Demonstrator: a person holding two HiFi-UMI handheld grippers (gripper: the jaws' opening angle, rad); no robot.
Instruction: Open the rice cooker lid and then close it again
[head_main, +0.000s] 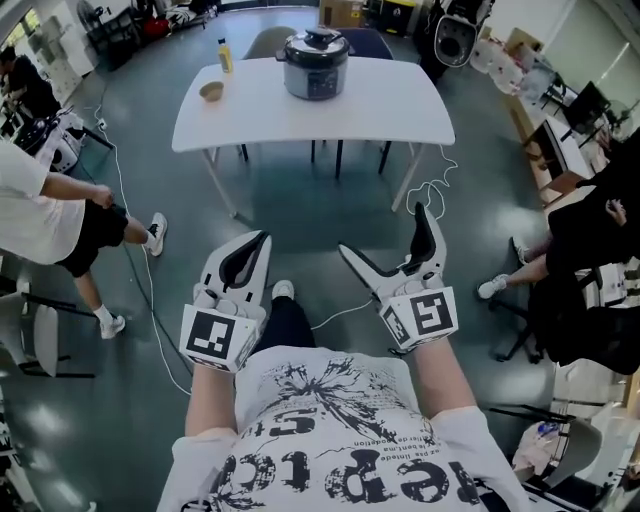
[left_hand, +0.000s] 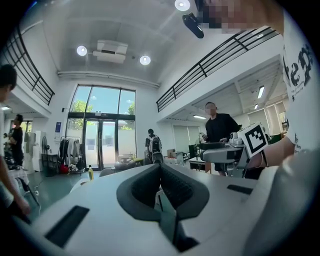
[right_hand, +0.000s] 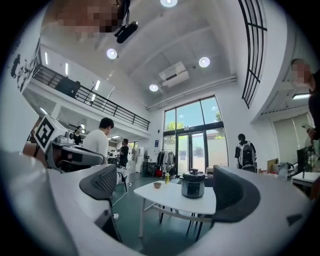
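1. A round rice cooker (head_main: 316, 63) stands at the far middle of a white table (head_main: 400, 110), well apart from both grippers; its domed lid (head_main: 319, 41), topped by a knob, is down and shut, so what it holds cannot be seen
2. Its body is silvery and shiny, with a dark panel on the near face
3. A small tan bowl (head_main: 211, 92) sits on the left of the table; whether it holds anything cannot be told from this far off
4. A slim yellow bottle (head_main: 225, 55) with a dark cap stands upright at the far left edge, just beyond the bowl
5. The table has a smooth top with rounded corners on thin white legs, over a glossy grey-green floor (head_main: 300, 200) crossed by a white cable (head_main: 130, 240)
6. Near the camera, the left gripper (head_main: 262, 240) is held level in a smooth white shell, its dark ribbed fingers (left_hand: 177, 187) pressed together with nothing between them
7. The right gripper (head_main: 383, 230) is also level, its fingers (head_main: 425, 235) spread wide and pinching nothing; in the right gripper view the distant cooker shows in the gap between them
8. Each gripper carries a marker cube (head_main: 212, 337) printed with black-and-white squares
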